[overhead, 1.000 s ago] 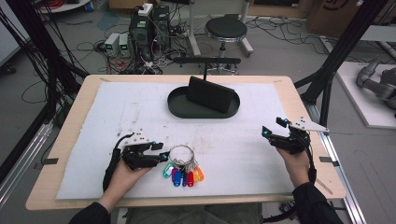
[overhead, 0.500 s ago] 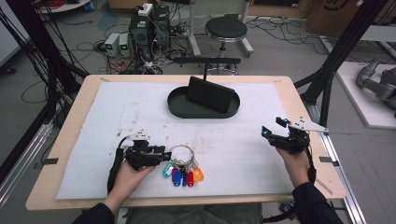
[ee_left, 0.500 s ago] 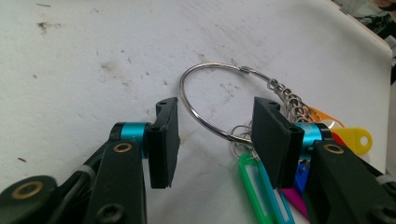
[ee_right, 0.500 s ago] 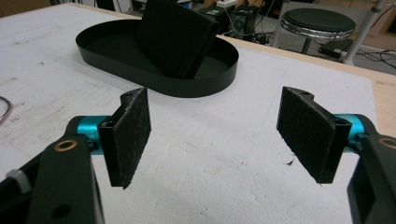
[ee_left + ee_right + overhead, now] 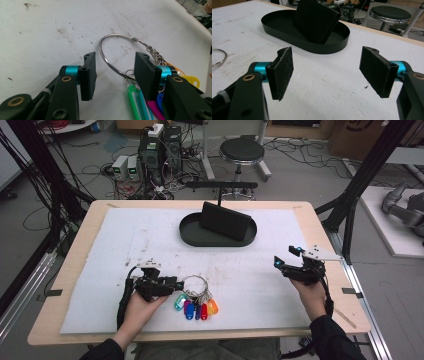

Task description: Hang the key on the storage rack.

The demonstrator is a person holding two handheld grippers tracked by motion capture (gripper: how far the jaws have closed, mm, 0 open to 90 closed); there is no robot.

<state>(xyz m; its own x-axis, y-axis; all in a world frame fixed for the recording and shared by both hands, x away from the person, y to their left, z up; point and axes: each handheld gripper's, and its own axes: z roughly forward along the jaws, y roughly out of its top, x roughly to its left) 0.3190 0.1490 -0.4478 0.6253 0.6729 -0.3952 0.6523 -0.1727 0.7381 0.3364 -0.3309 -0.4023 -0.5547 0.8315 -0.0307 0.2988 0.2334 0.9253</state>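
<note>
Straddling the key ring [image 5: 117, 53], the left tool [image 5: 113, 75] sits w/ jaws apart, one pad inside the loop, one outside, nothing clamped yet. Vs. a sec ago it has slid right, onto the ring, so the grab looks imminent. Ring w/ coloured tags [image 5: 196, 306] lies near-centre on the table [image 5: 90, 217]. Right tool [image 5: 292, 265], jaws apart, idles far right; black tray [image 5: 192, 237] beyond.

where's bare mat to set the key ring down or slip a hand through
Free: the mat left of the black tray, and the stretch between the key ring and the right gripper. Crowded: around the left gripper, its open jaws straddling the ring beside the coloured tags.
</note>
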